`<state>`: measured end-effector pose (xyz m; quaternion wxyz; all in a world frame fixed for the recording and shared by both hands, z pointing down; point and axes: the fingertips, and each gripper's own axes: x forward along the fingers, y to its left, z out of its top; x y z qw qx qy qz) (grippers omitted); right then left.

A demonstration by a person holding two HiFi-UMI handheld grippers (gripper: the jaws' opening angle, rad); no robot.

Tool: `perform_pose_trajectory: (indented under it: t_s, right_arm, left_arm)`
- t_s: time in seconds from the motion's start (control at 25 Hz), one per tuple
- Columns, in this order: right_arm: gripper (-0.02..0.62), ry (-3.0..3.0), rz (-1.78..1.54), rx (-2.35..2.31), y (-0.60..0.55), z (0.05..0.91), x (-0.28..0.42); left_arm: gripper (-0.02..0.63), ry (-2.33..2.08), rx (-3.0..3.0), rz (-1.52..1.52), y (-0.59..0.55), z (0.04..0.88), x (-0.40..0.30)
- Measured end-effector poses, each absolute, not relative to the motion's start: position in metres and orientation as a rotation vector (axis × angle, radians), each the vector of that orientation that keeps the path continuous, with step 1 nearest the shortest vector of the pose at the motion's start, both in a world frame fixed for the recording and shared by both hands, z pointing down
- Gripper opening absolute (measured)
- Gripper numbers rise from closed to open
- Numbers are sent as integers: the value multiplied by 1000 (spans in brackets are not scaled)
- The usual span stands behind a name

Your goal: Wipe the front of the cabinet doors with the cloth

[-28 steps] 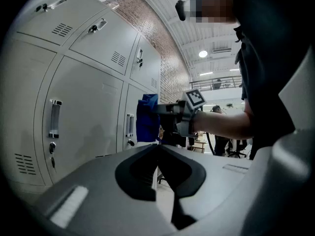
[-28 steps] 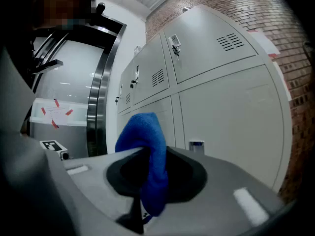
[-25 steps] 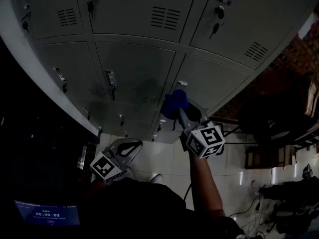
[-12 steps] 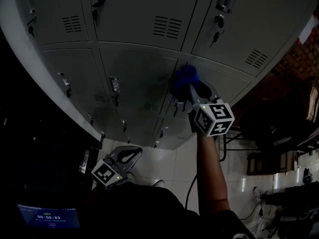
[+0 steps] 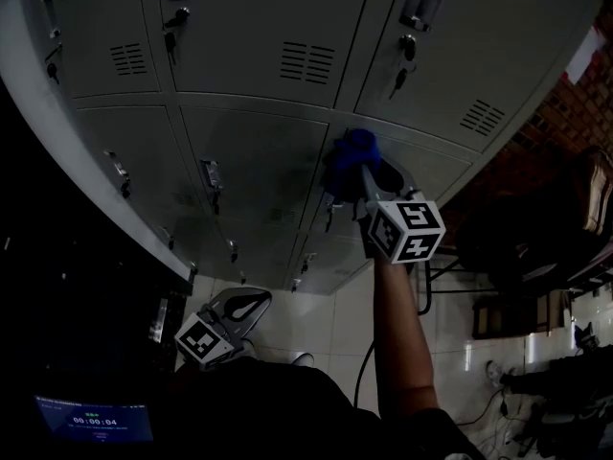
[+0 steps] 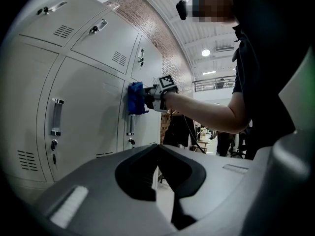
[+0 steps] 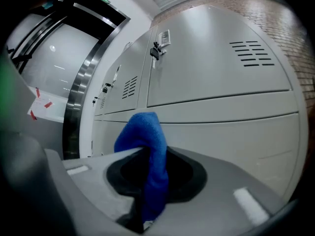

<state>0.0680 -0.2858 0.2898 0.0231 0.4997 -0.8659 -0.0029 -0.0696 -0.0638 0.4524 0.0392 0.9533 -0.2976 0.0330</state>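
Note:
The grey cabinet doors (image 5: 259,151) fill the upper head view, with handles, locks and vent slits. My right gripper (image 5: 362,174) is shut on a blue cloth (image 5: 351,150), which rests against the door front near the seam between two rows. In the left gripper view the cloth (image 6: 135,98) sits flat on a door (image 6: 88,112) just above a handle. In the right gripper view the cloth (image 7: 147,141) bulges out between the jaws of my right gripper (image 7: 147,154). My left gripper (image 5: 251,302) hangs low by my body, away from the doors. Its jaws (image 6: 158,149) are shut on nothing.
A door handle (image 6: 130,124) and a lock lie just under the cloth. Keys hang from locks (image 5: 400,63) on the upper doors. Right of the cabinet are a brick wall (image 5: 575,103), dark chairs (image 5: 536,228) and cables on the tiled floor (image 5: 460,353). A small screen (image 5: 91,418) glows at lower left.
My right gripper has carried the cloth upward along the door front, from the lower door toward the seam under the upper row. The left gripper has stayed low.

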Motion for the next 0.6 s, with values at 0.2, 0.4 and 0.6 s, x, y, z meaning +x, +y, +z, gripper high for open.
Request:
perform_pose_trajectory:
  t_s: [0.2,0.4,0.6]
  right_arm:
    - [67,-2641,-2,1611,-284,289,102]
    - [67,-2590,-6,1695,-282,287,140]
    - [67,-2525,10,1791,-279,289,185]
  left_arm:
    - [0,-887,2934,111,-65,456,-61]
    - [0,-833,2942,104,-67,457,-47]
    - [0,-800,2951,118,-69,462,-35]
